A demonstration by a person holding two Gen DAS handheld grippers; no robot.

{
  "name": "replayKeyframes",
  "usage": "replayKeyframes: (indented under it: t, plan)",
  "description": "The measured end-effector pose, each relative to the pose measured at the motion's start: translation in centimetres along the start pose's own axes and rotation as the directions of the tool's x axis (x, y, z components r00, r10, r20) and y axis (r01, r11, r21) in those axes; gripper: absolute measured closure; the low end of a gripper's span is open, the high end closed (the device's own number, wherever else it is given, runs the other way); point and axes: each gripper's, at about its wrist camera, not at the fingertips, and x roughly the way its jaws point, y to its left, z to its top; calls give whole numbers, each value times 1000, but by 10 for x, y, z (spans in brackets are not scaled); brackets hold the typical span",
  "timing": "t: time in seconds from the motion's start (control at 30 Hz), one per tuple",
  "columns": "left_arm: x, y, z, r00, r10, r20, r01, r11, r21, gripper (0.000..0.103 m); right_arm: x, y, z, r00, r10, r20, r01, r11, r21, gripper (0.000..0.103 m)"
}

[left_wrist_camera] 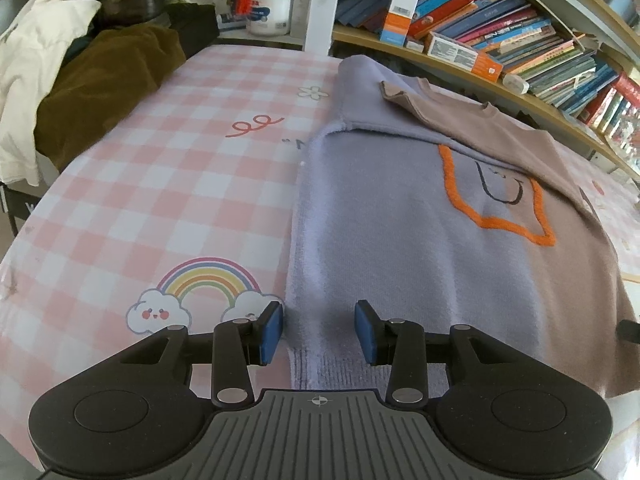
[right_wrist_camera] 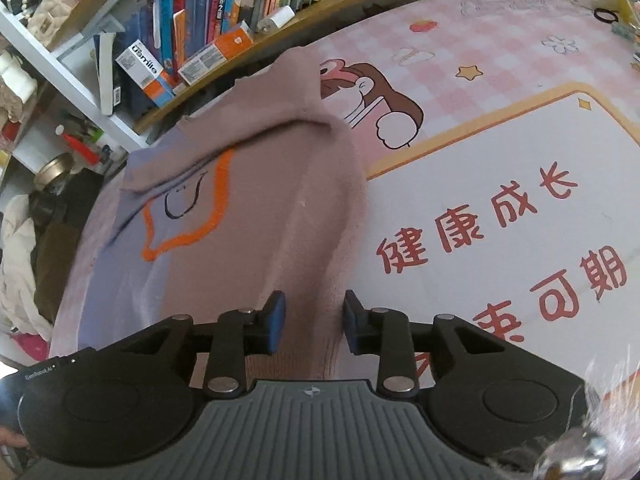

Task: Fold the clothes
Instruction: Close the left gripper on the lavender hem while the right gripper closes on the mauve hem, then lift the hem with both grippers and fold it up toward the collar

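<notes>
Only leftward: rainbow print point(left_wrist_camera: 206, 280) beside the sweater point(left_wrist_camera: 400, 232)

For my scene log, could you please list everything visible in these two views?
sweater: one, lilac and brown with an orange outline, flat on the mat, both sleeves folded in
mat: one, pink check with rainbow, cartoon girl and red characters, covering the table
clothes pile: one, cream and olive-brown, far left of the mat
books: many, mixed colours, on the shelf behind the sweater
tub: one, white with green lid, behind the mat
left gripper: one, black with blue pads, open over the lilac hem
right gripper: one, black with blue pads, open over the brown hem
</notes>
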Motion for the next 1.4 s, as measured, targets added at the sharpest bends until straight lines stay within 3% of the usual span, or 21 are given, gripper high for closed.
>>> replayKeyframes:
  t: [0.07,0.17,0.2,0.3,0.4,0.93,1.4]
  plan:
    - [1,-1,0,1000,-2,0,2,1000,2,65,1,0,0,1000,-3,1,3,1000,-5,74]
    - [2,-1,1,1000,-7,-1,7,1000,3,65,3,-1,1,999,-32,2,32,999,-14,94]
    - [2,-1,2,1000,-11,-3,11,1000,7,68,3,-2,1,999,-33,2,33,999,-17,94]
    - [3,-4,2,1000,-7,-8,7,1000,26,88,0,-3,1,998,-63,7,63,997,-41,96]
    - [3,-5,2,1000,-2,-9,2,999,41,97,-7,-9,2,997,-76,19,77,996,-34,96]
    - [-23,-16,-21,1000,-18,1,18,1000,9,97,-38,-32,-13,999,12,-47,-14,999,-38,96]
    - [-24,-17,-38,1000,14,-19,-14,999,-37,90,-38,-39,-20,990,48,-132,-56,997,-60,90]
